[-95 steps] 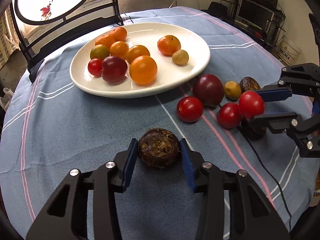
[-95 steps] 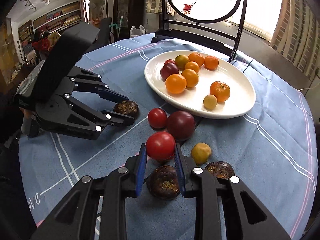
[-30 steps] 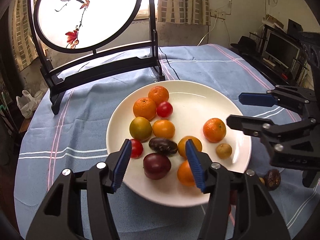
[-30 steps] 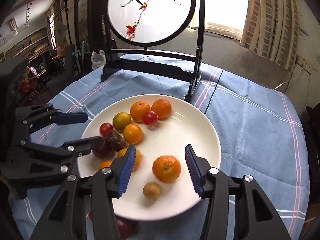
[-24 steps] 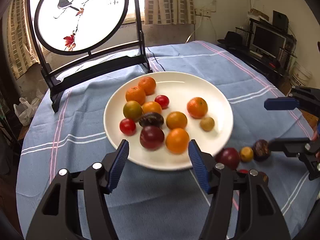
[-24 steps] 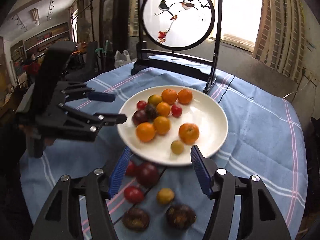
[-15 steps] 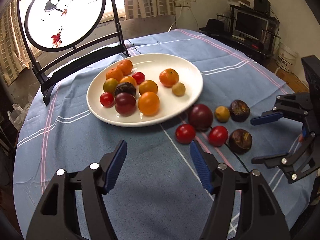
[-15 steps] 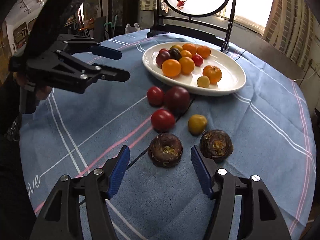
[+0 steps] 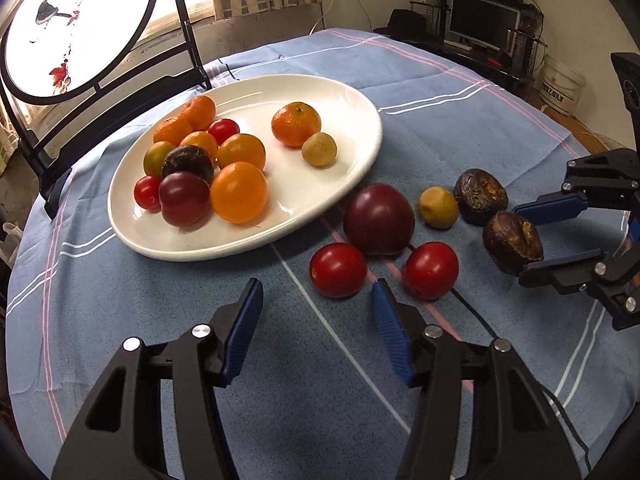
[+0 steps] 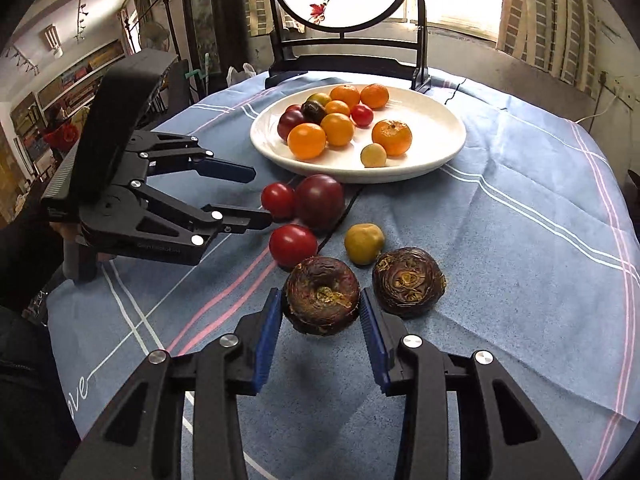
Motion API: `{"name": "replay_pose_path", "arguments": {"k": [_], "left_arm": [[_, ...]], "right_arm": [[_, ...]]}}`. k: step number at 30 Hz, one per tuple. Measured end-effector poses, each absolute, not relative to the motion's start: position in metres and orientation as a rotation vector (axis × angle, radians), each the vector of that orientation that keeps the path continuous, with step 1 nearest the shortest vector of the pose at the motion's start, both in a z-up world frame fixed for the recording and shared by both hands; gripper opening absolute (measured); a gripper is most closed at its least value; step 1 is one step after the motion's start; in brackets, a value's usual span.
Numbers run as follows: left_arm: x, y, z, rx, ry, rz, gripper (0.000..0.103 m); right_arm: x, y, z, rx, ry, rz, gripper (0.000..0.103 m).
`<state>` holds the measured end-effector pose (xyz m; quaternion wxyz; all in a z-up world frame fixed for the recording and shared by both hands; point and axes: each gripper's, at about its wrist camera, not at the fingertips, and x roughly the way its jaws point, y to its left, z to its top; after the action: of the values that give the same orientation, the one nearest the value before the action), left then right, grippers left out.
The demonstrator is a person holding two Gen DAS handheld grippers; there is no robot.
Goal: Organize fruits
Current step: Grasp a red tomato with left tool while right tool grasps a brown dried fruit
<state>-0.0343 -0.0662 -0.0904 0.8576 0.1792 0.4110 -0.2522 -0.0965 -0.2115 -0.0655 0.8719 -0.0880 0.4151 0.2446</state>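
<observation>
Right tool (image 10: 320, 316) has just closed on wrinkled, round dark fruit (image 10: 322, 295).

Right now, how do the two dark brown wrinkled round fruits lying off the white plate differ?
The nearer brown fruit sits between the pads of the right gripper, whose jaws have just been closing on it; the farther brown fruit lies free on the blue cloth. The nearer shows a sunken ring on top, the farther concentric ridges. Both are dark, wrinkled and similar in size.

My right gripper's (image 9: 532, 240) body cut off at frame edge, cable (image 10: 340, 216) partly hidden under fruit, shelf contents too blurred.
</observation>
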Motion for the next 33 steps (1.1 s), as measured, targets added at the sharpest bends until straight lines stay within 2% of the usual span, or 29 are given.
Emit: {"name": "replay_pose_path", "arguments": {"k": [6,10,16,25,33], "left_arm": [[-0.027,-0.077,-0.094,0.385,0.862,-0.537,0.055],[-0.023,-0.081,-0.096,0.383,0.879,-0.546,0.031],[-0.034,-0.078,-0.092,0.390,0.857,-0.535,0.030],[-0.053,-0.061,-0.051,0.355,0.755,-0.435,0.030],[-0.061,-0.053,-0.048,0.341,0.760,-0.400,0.030]], "right_arm": [[-0.092,-0.209,-0.071,-0.153,0.867,0.534,0.040],[-0.091,-0.209,-0.072,-0.138,0.869,0.539,0.040],[-0.092,-0.213,-0.070,-0.131,0.864,0.529,0.040],[-0.098,-0.207,-0.061,-0.145,0.838,0.535,0.040],[-0.106,-0.193,-0.059,-0.164,0.841,0.557,0.040]]}}
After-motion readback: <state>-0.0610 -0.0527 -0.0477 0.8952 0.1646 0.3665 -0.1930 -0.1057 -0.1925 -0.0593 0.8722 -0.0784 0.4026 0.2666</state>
